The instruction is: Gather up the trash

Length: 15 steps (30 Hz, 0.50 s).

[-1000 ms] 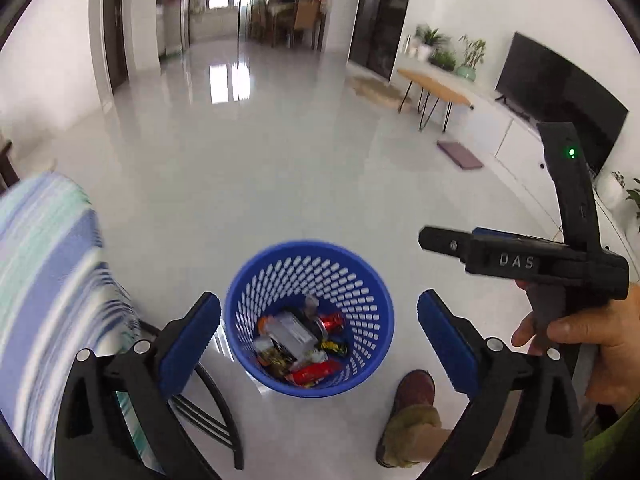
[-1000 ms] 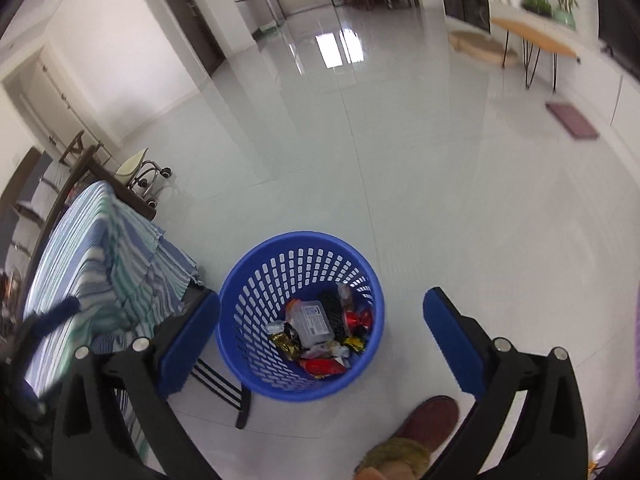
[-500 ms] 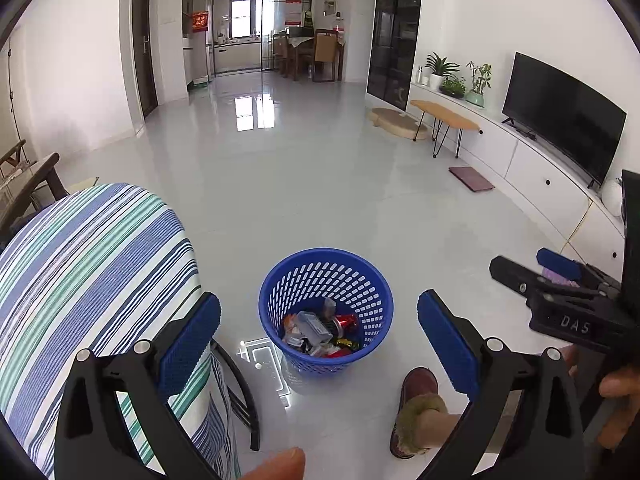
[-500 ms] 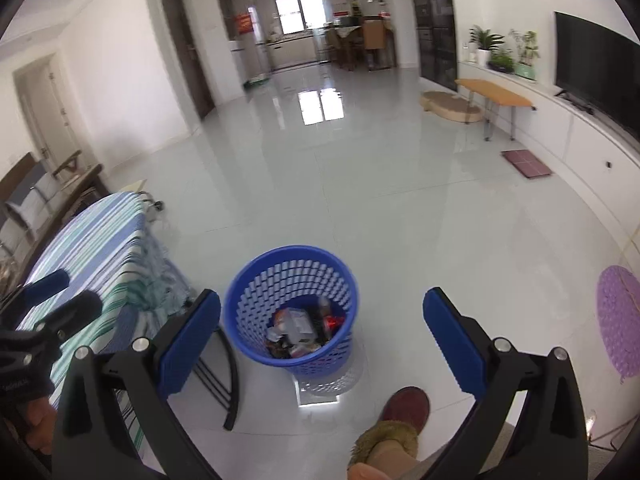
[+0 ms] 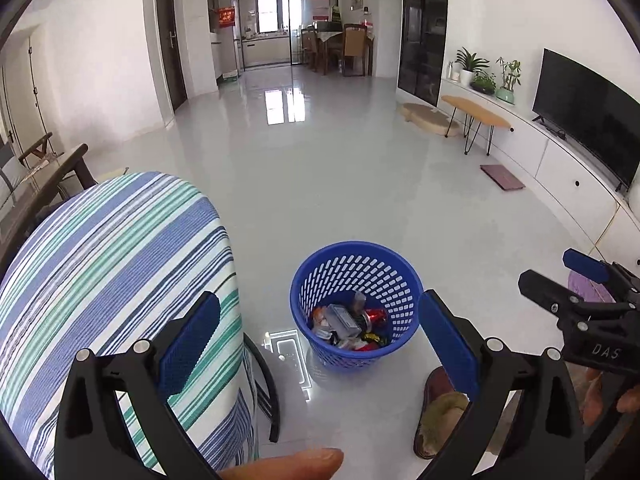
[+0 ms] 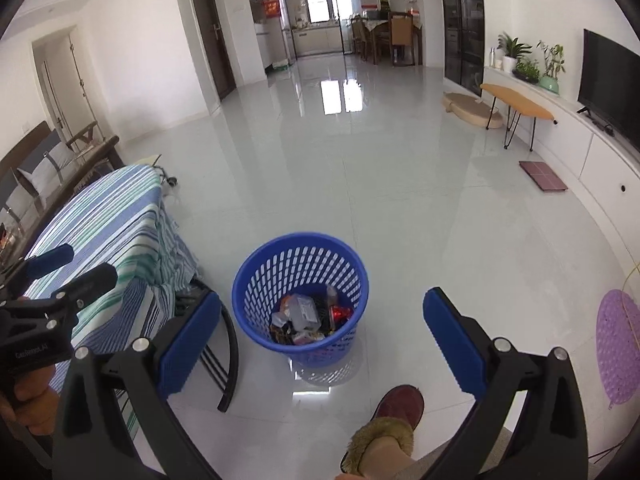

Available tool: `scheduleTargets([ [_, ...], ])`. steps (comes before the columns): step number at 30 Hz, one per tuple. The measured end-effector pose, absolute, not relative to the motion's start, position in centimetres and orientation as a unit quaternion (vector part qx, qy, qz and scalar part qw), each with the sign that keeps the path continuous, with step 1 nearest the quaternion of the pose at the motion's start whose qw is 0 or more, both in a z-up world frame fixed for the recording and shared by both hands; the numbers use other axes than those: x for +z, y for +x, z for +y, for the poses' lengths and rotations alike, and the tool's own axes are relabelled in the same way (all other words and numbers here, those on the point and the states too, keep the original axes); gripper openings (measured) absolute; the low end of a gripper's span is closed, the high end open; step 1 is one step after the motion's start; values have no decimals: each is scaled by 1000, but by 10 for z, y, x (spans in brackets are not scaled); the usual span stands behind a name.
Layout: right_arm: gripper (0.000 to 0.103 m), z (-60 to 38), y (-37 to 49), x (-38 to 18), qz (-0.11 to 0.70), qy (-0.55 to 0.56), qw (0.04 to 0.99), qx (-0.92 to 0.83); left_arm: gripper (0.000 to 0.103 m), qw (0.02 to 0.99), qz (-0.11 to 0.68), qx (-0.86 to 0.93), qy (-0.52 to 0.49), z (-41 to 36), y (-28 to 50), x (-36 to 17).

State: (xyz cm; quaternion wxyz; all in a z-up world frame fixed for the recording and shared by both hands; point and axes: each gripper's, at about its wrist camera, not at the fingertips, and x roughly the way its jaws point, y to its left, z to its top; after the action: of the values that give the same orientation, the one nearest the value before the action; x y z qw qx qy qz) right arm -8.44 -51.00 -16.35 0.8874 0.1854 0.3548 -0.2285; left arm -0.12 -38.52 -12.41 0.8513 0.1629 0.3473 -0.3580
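A blue perforated waste basket (image 5: 356, 268) stands on the glossy floor; it also shows in the right wrist view (image 6: 300, 264). It holds several pieces of trash (image 5: 350, 326), wrappers and a red can (image 6: 308, 318). My left gripper (image 5: 320, 340) is open and empty, high above the basket. My right gripper (image 6: 322, 338) is open and empty, also well above the basket. Each gripper shows in the other's view, the right one (image 5: 580, 300) at right and the left one (image 6: 60, 280) at left.
A table with a striped blue and green cloth (image 5: 112, 264) stands left of the basket (image 6: 108, 224), on black legs (image 6: 228, 360). A slippered foot (image 6: 396, 416) is near the basket. A TV unit (image 5: 560, 160), bench (image 5: 476, 110) and purple mat (image 6: 618, 344) lie right.
Both grippers have risen and tilted up away from the basket, which now looks smaller and farther. The striped table has come further into the left view. Both stay open.
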Motion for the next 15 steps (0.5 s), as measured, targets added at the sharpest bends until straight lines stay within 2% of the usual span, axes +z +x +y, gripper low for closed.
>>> scheduleTargets([
  [15, 98, -504, -83, -169, 370, 204, 881, -214, 98, 828, 388, -355, 197, -404, 5, -147],
])
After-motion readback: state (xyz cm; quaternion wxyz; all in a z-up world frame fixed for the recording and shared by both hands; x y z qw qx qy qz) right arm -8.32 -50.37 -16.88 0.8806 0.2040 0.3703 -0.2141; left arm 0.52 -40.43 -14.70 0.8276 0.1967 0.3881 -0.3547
